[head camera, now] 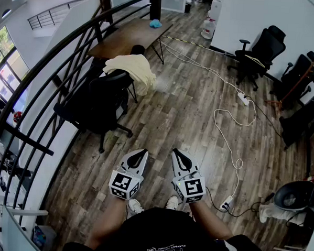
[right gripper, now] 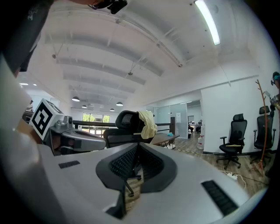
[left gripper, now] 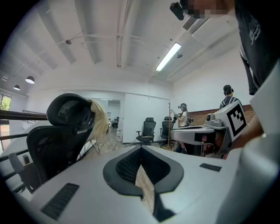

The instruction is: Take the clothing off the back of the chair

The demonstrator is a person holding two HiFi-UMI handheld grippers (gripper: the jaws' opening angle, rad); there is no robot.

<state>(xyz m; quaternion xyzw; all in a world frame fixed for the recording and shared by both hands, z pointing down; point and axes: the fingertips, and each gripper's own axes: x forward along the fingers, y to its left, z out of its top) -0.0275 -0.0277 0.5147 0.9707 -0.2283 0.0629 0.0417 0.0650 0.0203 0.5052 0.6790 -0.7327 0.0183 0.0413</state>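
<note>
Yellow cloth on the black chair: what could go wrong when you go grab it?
The pale yellow cloth hangs loosely over the black swivel office chair; a tug might roll or spin the chair toward the black metal railing. Both the left tool and right tool are shut, so they could just shove the cloth onto the wooden floor. The white cable nearby might trip feet.

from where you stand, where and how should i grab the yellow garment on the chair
Pinch the pale yellow garment at its crest, where it folds over the top of the black office chair. Probably come from above and lift up: it hangs loose down the back.
</note>
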